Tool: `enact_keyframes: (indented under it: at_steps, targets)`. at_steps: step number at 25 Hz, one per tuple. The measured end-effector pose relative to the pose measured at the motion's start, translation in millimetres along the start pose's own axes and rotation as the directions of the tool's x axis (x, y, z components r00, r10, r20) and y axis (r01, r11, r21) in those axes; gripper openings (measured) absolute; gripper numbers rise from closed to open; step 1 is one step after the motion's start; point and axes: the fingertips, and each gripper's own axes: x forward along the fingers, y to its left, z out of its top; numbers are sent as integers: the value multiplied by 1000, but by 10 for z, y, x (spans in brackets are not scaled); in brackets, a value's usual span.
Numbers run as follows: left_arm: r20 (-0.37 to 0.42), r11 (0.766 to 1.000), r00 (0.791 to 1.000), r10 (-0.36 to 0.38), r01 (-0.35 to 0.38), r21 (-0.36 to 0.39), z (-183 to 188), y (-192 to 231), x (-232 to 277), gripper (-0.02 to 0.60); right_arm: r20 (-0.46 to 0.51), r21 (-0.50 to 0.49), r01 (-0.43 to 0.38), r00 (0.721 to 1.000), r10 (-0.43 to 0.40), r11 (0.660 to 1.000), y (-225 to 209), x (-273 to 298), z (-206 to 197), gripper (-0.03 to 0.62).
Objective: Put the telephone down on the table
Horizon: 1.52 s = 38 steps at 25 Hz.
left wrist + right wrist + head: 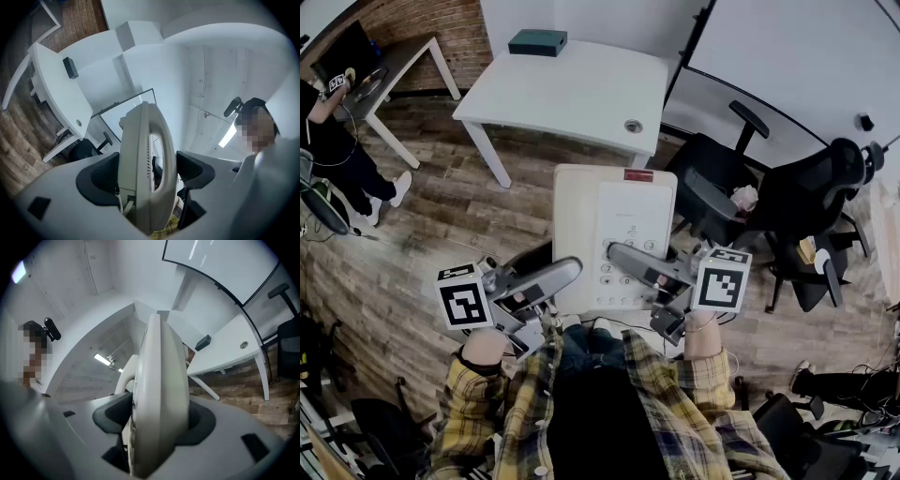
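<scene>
The telephone (614,220) is off the bench, held in the air between both pairs of jaws. The left gripper (147,174) has its jaws spread wide and closed on the telephone's left edge. In the left gripper view the telephone stands edge-on between the two dark pads, one pad against each face. The right gripper (159,420) has its jaws less wide and clamped on the telephone's right edge, with the pads pressing on it from both sides. Beyond the tips of both pairs of jaws, past the far end of the telephone, stands the white bench (572,89). A dark green box (537,41) lies at the bench's far edge. The wooden floor (412,234) lies below the jaws. Black office chairs (806,197) stand off to the outer side of the right jaws.
</scene>
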Motion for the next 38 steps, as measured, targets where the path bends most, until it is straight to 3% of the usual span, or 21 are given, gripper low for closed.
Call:
enact_keyframes:
  at_steps: [17, 25, 38]
  targets:
    - [-15, 1000, 1000, 8, -8, -1, 71, -28, -109, 365, 16, 56, 4, 1000, -5, 998, 53, 94, -49, 267]
    - [-22, 1000, 1000, 6, -6, -12, 142, 174, -654, 365, 8, 56, 13, 1000, -13, 998, 105, 581, -357, 267]
    - [-13, 1000, 1000, 18, -18, -5, 532, 518, -389, 365, -7, 49, -4, 1000, 4, 999, -267, 806, 56, 267]
